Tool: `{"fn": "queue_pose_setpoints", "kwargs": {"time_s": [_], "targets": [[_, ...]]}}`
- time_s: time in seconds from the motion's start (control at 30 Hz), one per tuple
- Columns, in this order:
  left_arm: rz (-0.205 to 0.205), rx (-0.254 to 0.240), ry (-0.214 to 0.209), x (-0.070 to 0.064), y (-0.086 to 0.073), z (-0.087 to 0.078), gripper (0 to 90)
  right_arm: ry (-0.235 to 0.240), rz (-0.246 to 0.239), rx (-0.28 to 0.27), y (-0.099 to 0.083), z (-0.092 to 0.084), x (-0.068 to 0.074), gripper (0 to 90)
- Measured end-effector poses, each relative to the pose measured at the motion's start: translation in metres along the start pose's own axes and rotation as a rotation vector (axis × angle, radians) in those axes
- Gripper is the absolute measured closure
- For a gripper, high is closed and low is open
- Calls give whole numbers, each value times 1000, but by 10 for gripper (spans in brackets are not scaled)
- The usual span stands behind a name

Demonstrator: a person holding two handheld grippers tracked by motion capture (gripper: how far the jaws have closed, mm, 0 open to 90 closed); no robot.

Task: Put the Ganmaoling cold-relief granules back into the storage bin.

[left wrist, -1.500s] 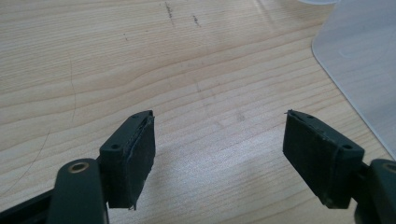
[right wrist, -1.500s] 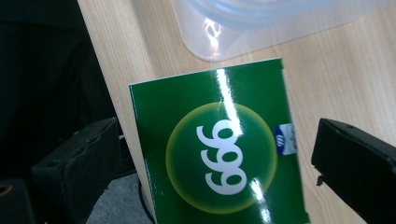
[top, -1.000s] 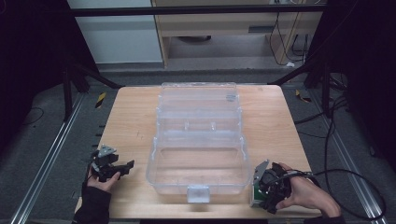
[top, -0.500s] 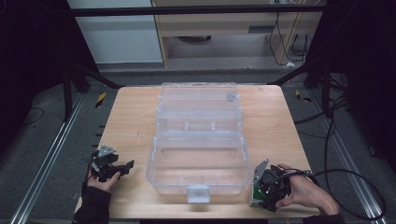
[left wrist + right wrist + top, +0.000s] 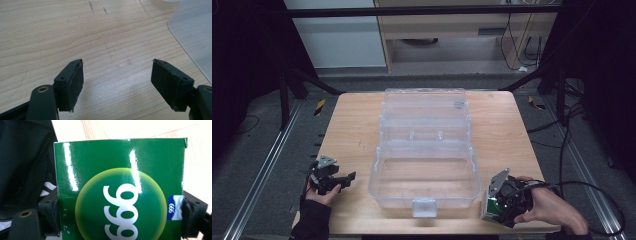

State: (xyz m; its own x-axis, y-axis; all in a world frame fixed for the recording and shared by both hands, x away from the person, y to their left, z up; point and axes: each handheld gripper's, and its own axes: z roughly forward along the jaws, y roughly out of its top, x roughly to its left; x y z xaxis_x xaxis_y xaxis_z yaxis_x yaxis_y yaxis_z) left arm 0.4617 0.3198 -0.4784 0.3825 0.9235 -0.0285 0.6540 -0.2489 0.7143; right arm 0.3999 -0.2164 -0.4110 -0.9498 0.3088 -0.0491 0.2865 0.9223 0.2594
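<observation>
From the high view I see my right gripper (image 5: pixel 499 207) at the near right table (image 5: pixel 352 125) edge, beside the open clear case (image 5: pixel 424 170). My right gripper view reveals what it holds: a glossy green box (image 5: pixel 120 190) with white "999" on a yellow-green disc. Its jaws have just been closing and now clamp the box's sides. My left gripper (image 5: pixel 117 85) stands wide over bare wood, near left.

High view looks forward and down over the clear box (image 5: pixel 424 165); both gripper views sit close above the same table (image 5: pixel 352 125).
</observation>
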Motion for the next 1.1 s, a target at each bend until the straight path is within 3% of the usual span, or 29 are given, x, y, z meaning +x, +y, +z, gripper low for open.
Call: {"fn": "queue_pose_setpoints", "kwargs": {"time_s": [0.4,0.6,0.83,1.1], "targets": [[-1,0,0,0,0,0,254,-32,-19,-55,11,-52,3,158],[0,0,0,0,0,0,254,-65,-30,-60,27,-76,2,158],[-2,1,0,1,0,0,254,-78,-64,-76,54,-90,-3,158],[-1,1,-1,1,0,0,254,-78,-122,-117,89,-93,-7,158]]}}
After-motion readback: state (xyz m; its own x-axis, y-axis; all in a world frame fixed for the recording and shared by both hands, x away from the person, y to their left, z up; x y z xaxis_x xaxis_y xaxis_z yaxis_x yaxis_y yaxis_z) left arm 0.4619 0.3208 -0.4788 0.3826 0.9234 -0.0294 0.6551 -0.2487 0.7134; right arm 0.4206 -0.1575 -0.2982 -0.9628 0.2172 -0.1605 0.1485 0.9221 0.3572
